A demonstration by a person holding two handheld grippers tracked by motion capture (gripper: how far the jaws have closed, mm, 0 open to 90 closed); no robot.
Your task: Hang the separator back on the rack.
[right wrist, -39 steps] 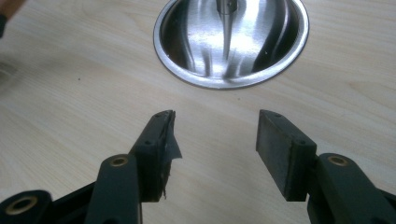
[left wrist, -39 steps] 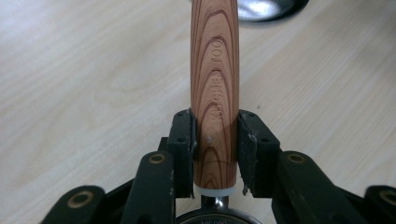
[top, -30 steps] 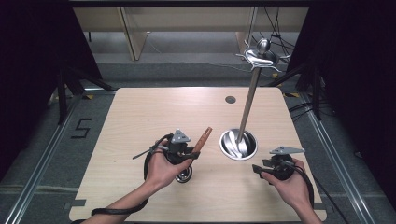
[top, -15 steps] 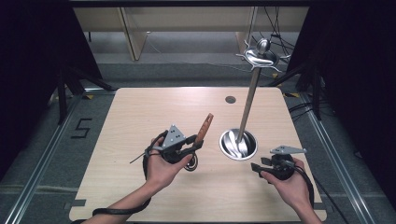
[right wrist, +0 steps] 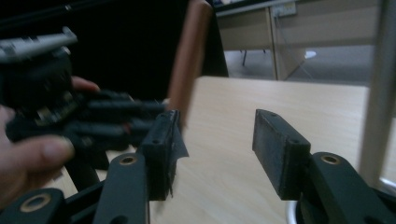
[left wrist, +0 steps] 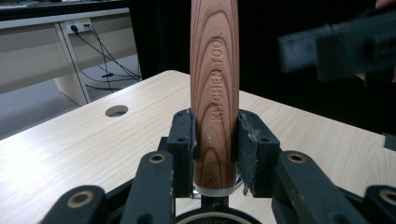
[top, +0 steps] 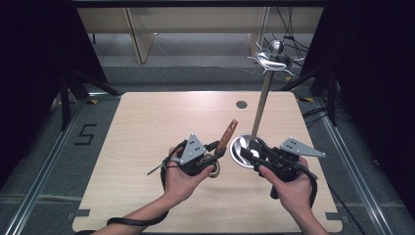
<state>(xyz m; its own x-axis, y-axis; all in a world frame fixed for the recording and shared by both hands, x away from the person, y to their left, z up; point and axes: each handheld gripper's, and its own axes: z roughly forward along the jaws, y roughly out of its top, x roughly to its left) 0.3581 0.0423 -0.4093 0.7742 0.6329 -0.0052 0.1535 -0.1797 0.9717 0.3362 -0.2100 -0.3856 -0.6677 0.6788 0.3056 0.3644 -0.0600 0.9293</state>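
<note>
Two grippers are in play above the pale wooden table (top: 147,147), each in one of the person's hands. The left gripper (top: 215,152) is clamped on a wooden handle (left wrist: 214,84) stamped "KITCHEN TOOL": in the left gripper view both black pads press its lower end from either side, and a metal ring and a round dark part sit just below the grip. In the high view the wooden handle (top: 227,135) slants up and away from the person toward the far right, clear of the tabletop, with the left hand (top: 183,178) wrapped around the gripper body beneath it. The right gripper (top: 247,152) is just beside it on the right, held in the right hand (top: 288,188) over the round base of a metal stand (top: 264,98), whose thin pole rises to a hooked top beyond the table's far edge. Its jaws have just been closing, yet in the right gripper view they stand apart with bare table between the pads (right wrist: 280,140); the wooden handle (right wrist: 189,60) rises behind the left pad, not between them, and the stand's pole (right wrist: 380,88) runs up the right edge. A small dark hole (top: 242,104) marks the table near its far edge.
</note>
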